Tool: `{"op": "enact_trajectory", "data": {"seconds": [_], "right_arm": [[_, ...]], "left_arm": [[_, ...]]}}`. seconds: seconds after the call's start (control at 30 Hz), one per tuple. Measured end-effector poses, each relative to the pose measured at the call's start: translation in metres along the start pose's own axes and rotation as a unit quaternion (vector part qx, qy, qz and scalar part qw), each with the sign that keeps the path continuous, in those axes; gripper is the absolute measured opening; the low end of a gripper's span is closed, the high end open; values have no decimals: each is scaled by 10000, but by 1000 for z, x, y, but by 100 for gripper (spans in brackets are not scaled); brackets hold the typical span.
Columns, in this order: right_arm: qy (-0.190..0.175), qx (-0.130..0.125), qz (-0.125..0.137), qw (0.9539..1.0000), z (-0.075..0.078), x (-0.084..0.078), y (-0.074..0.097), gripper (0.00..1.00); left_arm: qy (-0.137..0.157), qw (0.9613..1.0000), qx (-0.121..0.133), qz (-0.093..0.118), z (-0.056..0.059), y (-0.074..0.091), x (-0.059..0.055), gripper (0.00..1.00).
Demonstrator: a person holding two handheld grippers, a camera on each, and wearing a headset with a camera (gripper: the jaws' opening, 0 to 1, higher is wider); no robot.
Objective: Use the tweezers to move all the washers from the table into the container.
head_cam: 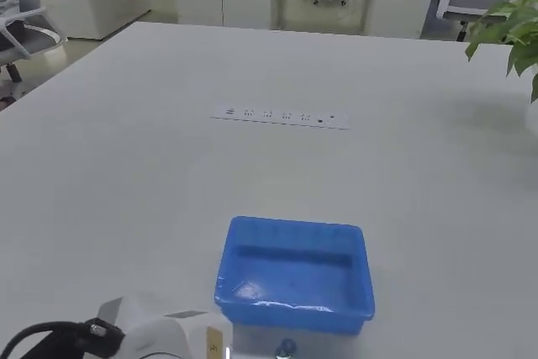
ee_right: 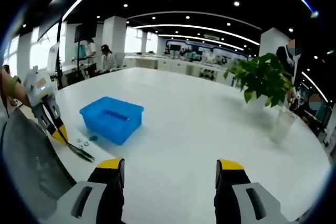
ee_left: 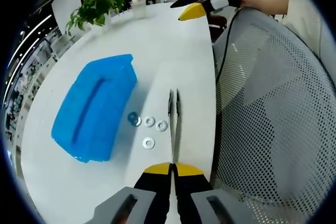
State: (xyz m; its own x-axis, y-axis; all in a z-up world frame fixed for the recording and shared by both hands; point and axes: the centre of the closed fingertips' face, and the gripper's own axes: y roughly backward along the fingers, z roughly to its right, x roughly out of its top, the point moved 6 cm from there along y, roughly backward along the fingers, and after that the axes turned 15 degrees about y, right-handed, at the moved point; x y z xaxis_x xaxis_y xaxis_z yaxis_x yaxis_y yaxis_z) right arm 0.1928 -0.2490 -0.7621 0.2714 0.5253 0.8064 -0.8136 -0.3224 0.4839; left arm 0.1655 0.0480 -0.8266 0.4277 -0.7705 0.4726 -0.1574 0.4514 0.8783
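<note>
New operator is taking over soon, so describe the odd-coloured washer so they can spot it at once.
Start at the blue container on the white table. Between its side wall and the tweezers lies a small cluster of washers. The blue washer is the one nearest the container; its neighbours, the silver washers, are plain metal-coloured.

One blue container (ee_left: pixel 92 108) and one pair of tweezers (ee_left: pixel 173 124) were counted. Three pale washers (ee_left: pixel 149 121) were made out at the container's 4 o'clock in the left gripper view, along with one small blue ring (ee_left: pixel 132 117). A fourth washer against that ring could not be confirmed. Two grippers were counted, the left gripper (ee_left: pixel 171 169) and the right gripper (ee_right: pixel 169 165). One plant (ee_right: pixel 262 80) and one power strip (head_cam: pixel 280 115) were noted.
</note>
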Motion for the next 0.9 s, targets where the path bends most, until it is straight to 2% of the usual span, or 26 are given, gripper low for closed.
{"op": "enact_trajectory", "data": {"seconds": [0.17,0.4,0.53,0.67,0.7,0.73,0.8,0.9], "right_arm": [[23,174,-14,9998,-4,0,-1,64],[146,416,-54,9990,-11,1,-2,60],[480,817,-163,9954,-24,5,-3,56],[983,1269,-270,9867,-39,10,-4,50],[919,1263,-276,9873,-42,11,-4,49],[1001,1405,-281,9846,-46,14,-3,47],[1239,1724,-62,9772,-56,26,-1,40],[1534,2137,8,9648,-69,36,-3,29]], "left_arm": [[-46,10000,-38,56,4,8,3,0],[-184,9996,-13,222,11,25,13,0],[-301,9992,-11,265,15,36,19,0],[-362,9989,-20,282,18,42,24,0],[-381,9989,-18,281,19,43,25,0],[-423,9988,-12,266,20,45,26,0],[-446,9987,-31,243,21,48,28,0],[-456,9985,-76,287,23,54,34,0]]}}
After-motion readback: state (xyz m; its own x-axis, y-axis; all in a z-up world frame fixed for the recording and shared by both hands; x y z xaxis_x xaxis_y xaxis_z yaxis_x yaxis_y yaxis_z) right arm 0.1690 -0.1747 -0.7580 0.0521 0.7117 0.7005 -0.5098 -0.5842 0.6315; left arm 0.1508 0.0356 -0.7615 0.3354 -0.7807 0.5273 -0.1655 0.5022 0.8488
